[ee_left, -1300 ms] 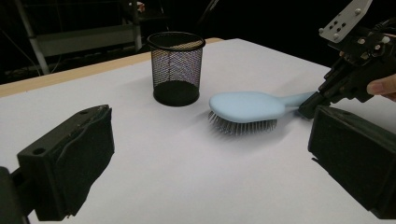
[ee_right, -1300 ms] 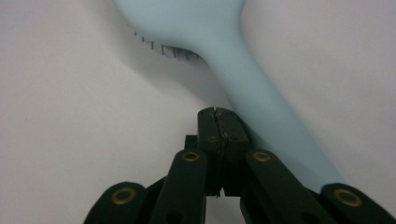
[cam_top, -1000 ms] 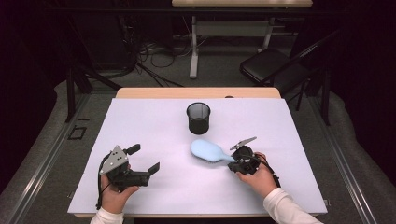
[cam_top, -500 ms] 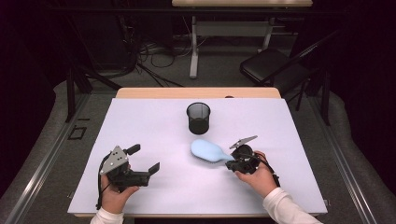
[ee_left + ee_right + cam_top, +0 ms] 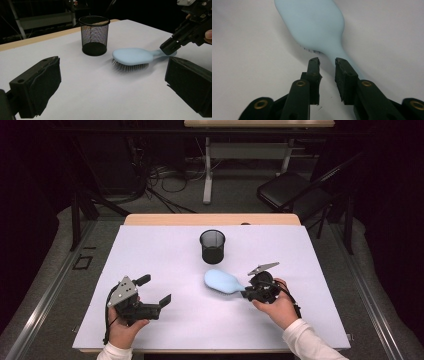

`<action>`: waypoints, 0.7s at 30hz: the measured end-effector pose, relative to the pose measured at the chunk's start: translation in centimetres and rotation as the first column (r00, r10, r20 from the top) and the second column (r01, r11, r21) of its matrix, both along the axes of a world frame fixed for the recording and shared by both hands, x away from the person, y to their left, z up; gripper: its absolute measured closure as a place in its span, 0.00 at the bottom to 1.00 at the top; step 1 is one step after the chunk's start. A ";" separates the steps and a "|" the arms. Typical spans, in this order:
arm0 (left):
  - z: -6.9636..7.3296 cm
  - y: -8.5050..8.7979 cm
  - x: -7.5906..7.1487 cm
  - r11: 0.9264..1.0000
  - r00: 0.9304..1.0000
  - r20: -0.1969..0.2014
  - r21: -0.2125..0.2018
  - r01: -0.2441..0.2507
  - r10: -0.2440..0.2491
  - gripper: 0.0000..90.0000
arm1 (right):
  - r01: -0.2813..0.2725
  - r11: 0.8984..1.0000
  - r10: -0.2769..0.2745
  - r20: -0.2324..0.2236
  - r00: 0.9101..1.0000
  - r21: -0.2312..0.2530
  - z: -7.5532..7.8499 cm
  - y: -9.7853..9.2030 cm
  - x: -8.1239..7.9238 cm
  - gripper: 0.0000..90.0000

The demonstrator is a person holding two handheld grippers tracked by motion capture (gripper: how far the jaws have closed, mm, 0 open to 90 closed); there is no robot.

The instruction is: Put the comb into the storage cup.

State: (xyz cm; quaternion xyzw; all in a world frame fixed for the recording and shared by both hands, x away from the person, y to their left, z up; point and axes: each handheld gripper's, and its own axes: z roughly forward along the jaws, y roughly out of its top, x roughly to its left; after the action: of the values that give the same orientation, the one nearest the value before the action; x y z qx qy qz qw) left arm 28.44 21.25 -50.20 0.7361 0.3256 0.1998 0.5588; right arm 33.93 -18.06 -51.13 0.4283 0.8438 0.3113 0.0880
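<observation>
A pale blue plastic hairbrush (image 5: pixel 222 281) lies bristles-down on the white-covered desk (image 5: pixel 165 250), just in front of an upright black wire-mesh pen cup (image 5: pixel 212 246) and clear of it, its handle pointing toward the right gripper (image 5: pixel 246 294). The right gripper's fingers (image 5: pixel 314 68) have just been opening and now stand narrowly parted at the handle's end, the handle passing under one finger, no pad pressing on it. The left gripper (image 5: pixel 154 292), held well apart at the desk's left, has its fingers (image 5: pixel 37 85) spread wide with nothing between them.
</observation>
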 end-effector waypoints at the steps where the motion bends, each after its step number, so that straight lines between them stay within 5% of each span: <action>1: 0.0 0.0 0.0 1.000 1.000 0.001 0.000 0.000 0.000 0.01 | -0.002 1.000 0.002 0.007 1.000 0.002 0.1 0.0 0.1 0.79; 12: 0.0 0.0 0.0 1.000 1.000 0.000 0.000 0.001 -0.001 0.01 | 0.001 1.000 -0.001 0.026 1.000 0.019 0.9 0.0 0.5 0.59; 21: 0.0 0.0 0.0 1.000 1.000 0.001 0.000 0.002 -0.002 0.01 | -0.026 1.000 0.025 0.103 0.994 0.010 1.7 0.0 1.0 0.48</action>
State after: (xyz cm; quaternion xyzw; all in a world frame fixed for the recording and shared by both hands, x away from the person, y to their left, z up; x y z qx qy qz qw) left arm 28.43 21.26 -50.20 0.7363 0.3248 0.1994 0.5592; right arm 34.94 -18.10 -49.41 0.4014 0.8417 0.3389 0.1247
